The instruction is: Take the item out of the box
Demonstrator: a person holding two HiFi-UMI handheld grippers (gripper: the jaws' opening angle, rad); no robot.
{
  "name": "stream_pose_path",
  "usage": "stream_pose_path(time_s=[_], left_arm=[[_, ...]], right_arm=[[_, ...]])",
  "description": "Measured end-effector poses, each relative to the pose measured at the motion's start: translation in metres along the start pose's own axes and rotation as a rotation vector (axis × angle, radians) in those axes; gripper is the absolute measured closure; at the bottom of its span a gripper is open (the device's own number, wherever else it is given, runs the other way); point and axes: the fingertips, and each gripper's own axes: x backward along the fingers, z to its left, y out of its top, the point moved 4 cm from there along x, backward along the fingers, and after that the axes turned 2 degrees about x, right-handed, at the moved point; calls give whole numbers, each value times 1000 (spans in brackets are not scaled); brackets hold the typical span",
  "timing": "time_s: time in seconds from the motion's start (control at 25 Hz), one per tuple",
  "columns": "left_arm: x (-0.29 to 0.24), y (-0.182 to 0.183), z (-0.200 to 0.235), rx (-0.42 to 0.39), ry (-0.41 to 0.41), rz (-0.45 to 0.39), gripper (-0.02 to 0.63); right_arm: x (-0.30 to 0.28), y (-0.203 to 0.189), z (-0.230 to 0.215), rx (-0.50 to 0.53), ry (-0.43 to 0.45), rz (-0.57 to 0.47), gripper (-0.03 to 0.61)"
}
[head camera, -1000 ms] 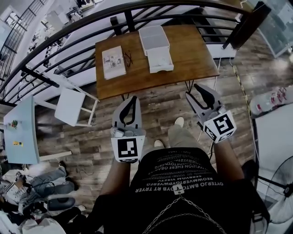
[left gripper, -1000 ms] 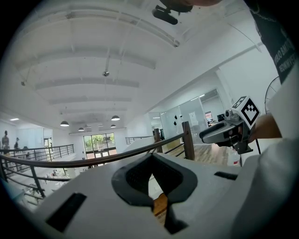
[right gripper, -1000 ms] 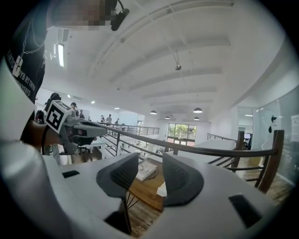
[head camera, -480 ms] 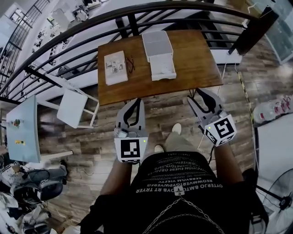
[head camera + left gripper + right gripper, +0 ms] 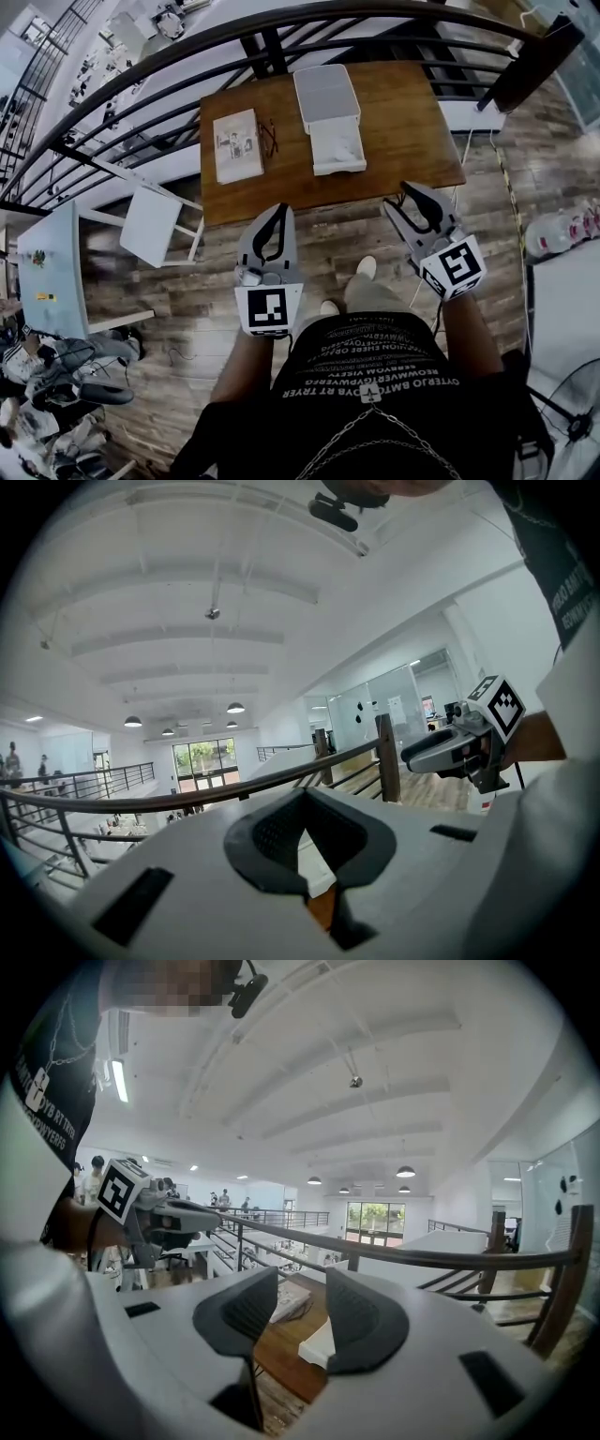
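Note:
A white box lies on the wooden table ahead of me, its lid flipped back; its contents do not show. A booklet lies to its left. Both grippers hang short of the table's near edge, over the plank floor. My left gripper is shut, tips touching, nothing held; in its own view the tips meet over a sliver of table. My right gripper is open and empty. In its own view the right gripper frames the box and the booklet.
A black curved railing runs behind and beside the table. A small dark object lies between booklet and box. A white stool and a pale blue table stand at the left. My shoes are just short of the table.
The table and box have slid lower and nearer in the head view as I step toward them. Both grippers hold the same pose and jaw state.

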Motion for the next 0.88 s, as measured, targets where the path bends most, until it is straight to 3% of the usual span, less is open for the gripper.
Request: stream_pose_path(time_s=[0.64,0.88], left_arm=[[-85,4,21,41,38,-12,607],[-131,29,10,34,27,-25,609]], right_arm=[[-54,-12,-66,-16,29,19,420],[-59,-6,-112,-21,29,-5,420]])
